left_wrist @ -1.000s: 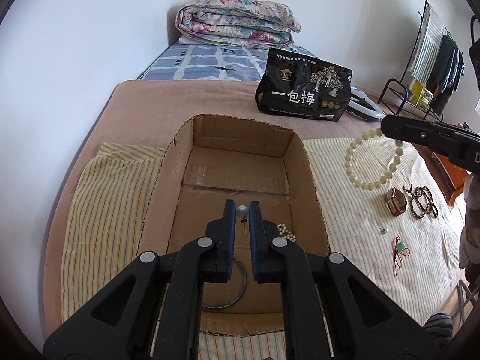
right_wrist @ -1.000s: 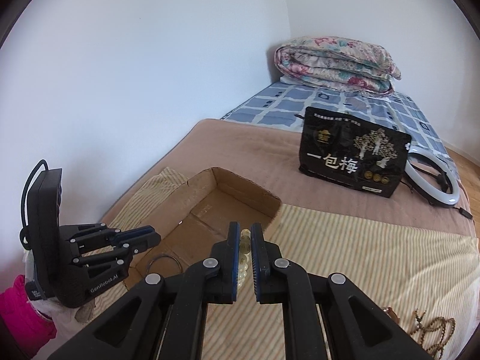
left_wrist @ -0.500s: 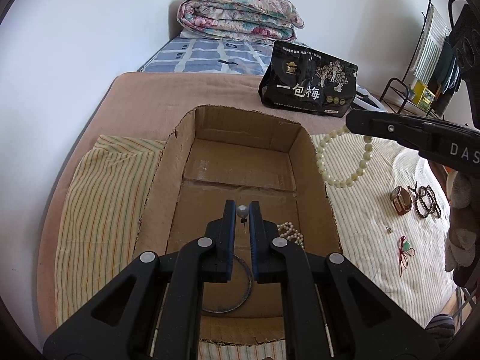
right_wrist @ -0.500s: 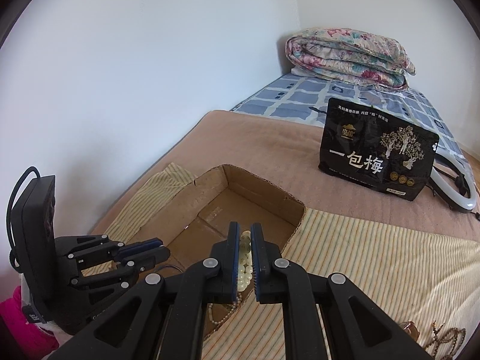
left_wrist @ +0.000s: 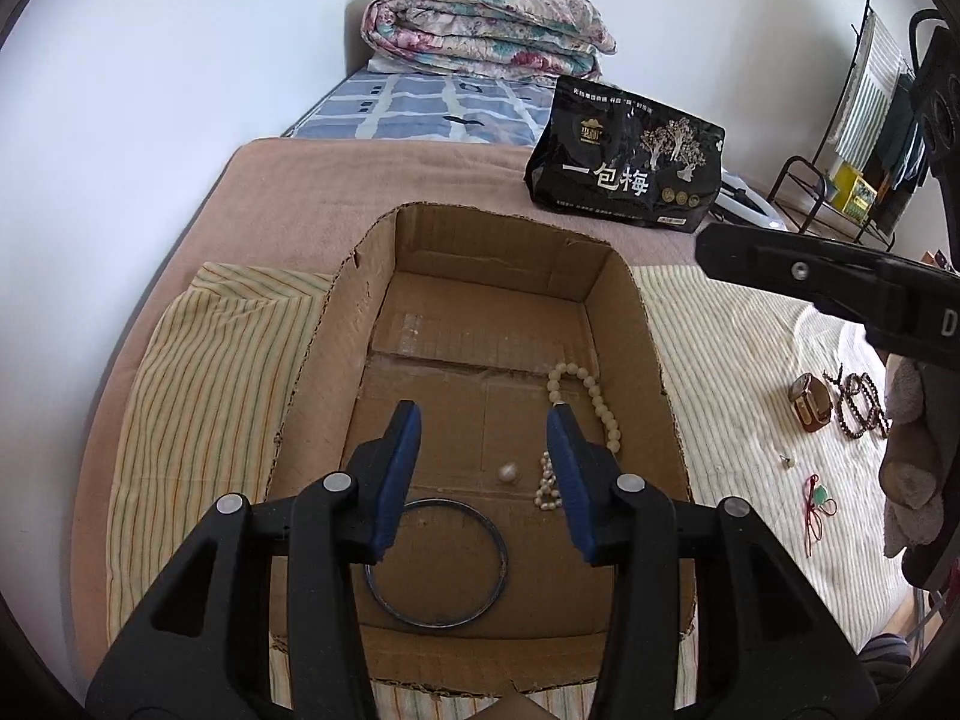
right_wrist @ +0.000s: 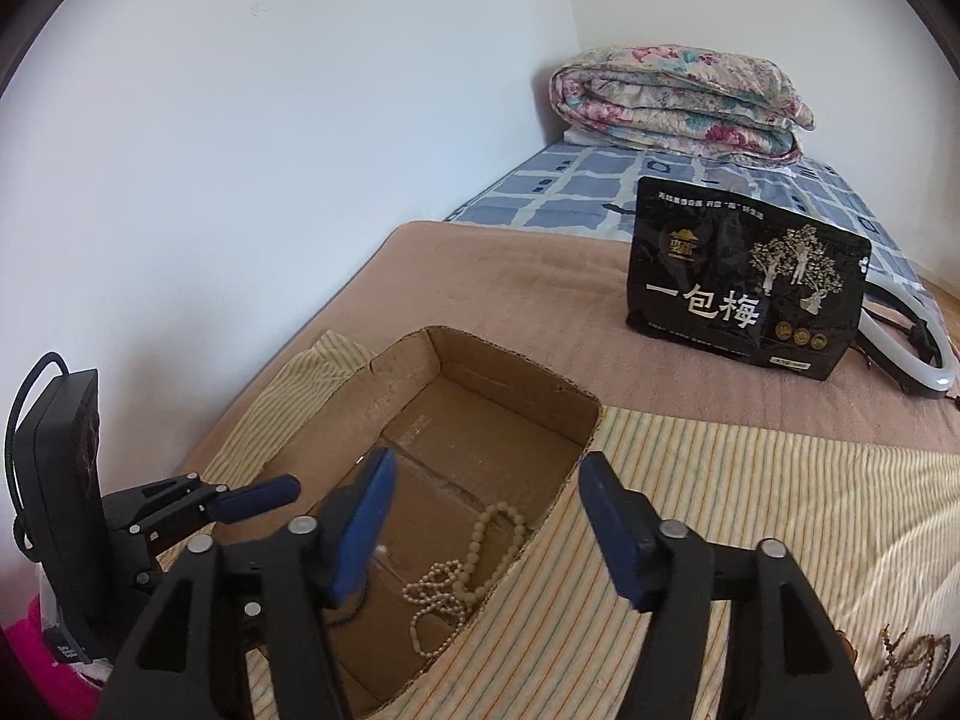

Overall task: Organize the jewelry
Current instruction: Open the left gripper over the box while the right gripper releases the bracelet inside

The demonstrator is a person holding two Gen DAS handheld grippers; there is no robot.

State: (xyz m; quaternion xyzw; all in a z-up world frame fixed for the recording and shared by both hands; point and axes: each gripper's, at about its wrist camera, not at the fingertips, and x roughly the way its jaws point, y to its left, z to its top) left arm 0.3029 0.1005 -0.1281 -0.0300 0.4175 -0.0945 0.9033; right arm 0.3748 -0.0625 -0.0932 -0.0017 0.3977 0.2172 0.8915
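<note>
An open cardboard box [left_wrist: 654, 354] [right_wrist: 528, 375] lies on the striped cloth. In it lie a cream bead bracelet [left_wrist: 594, 396] [right_wrist: 480, 540], a small pearl strand [left_wrist: 546, 483] [right_wrist: 432, 591], a dark bangle [left_wrist: 435, 564] and a pearl earring [left_wrist: 508, 472]. My left gripper [left_wrist: 483, 426] is open and empty above the box. My right gripper [right_wrist: 486, 480] is open and empty over the box's right wall; it shows in the left wrist view [left_wrist: 720, 252]. On the cloth to the right lie a brown ring box [left_wrist: 810, 405], dark bead bracelets [left_wrist: 861, 405] and a red cord pendant [left_wrist: 819, 507].
A black snack bag [left_wrist: 624, 171] [right_wrist: 744, 288] stands behind the box on the brown blanket [left_wrist: 330, 192]. A folded floral quilt [left_wrist: 486, 30] lies at the wall. A ring light [right_wrist: 912, 348] lies right of the bag. A rack [left_wrist: 840, 192] stands at far right.
Both grippers have opened. The left let the pearl earring fall into the box. The right moved over the box and dropped the cream bead bracelet inside.
</note>
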